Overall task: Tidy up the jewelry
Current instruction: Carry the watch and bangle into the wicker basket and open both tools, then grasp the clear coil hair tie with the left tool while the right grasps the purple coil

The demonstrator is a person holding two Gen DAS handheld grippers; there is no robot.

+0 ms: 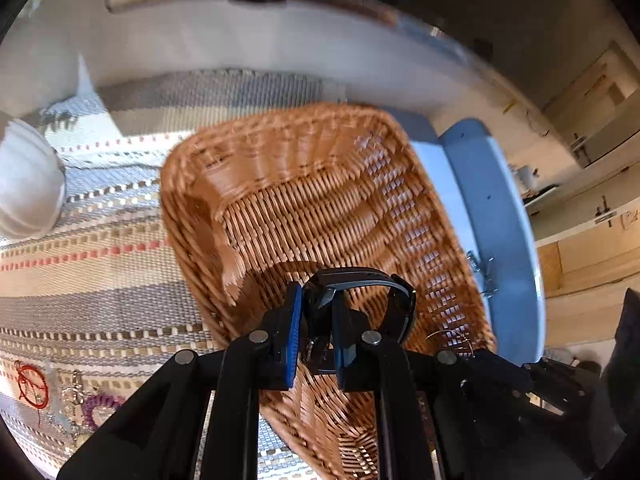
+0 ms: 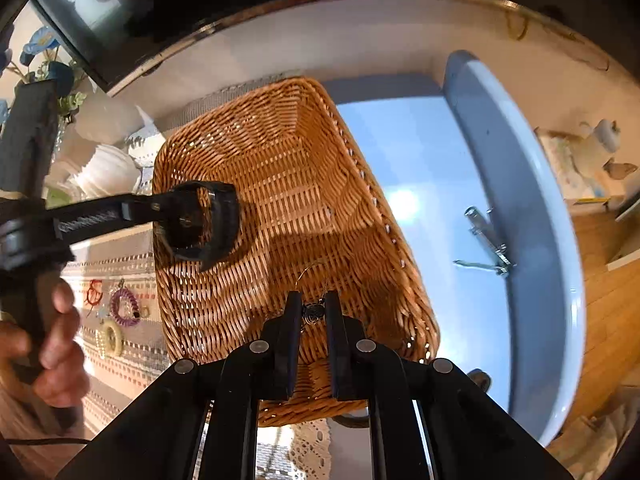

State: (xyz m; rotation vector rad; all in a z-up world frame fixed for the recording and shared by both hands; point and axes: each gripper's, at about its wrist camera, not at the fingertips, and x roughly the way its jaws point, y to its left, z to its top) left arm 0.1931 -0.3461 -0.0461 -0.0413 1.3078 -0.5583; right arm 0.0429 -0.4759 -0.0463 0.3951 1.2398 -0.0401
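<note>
Left gripper pinching a black watch by its strap, held over the near part of one wicker basket; strap loop arching free to the right of the fingers. Right gripper nipped onto a small dark pendant of a thin gold chain, over the basket's near end; chain trailing forward onto the weave.

Handling, as a judgement: watch moderately light, case rigid, strap springy and likely to swing, so best taken on the strap close to the case, as here. Chain very light, limp, prone to tangling and snagging in the wicker; pendant the only firm place to pinch, links too fine and slippery.

Counts: one basket, one watch, one chain with pendant. On the striped mat, toward its near left corner, a small cluster not yet collected: one red cord loop, one purple coil band, one pale ring, plus some silvery pieces too blurred to count. One white ribbed pot at the mat's left edge. One metal clip on the blue tray to the right of the basket.
</note>
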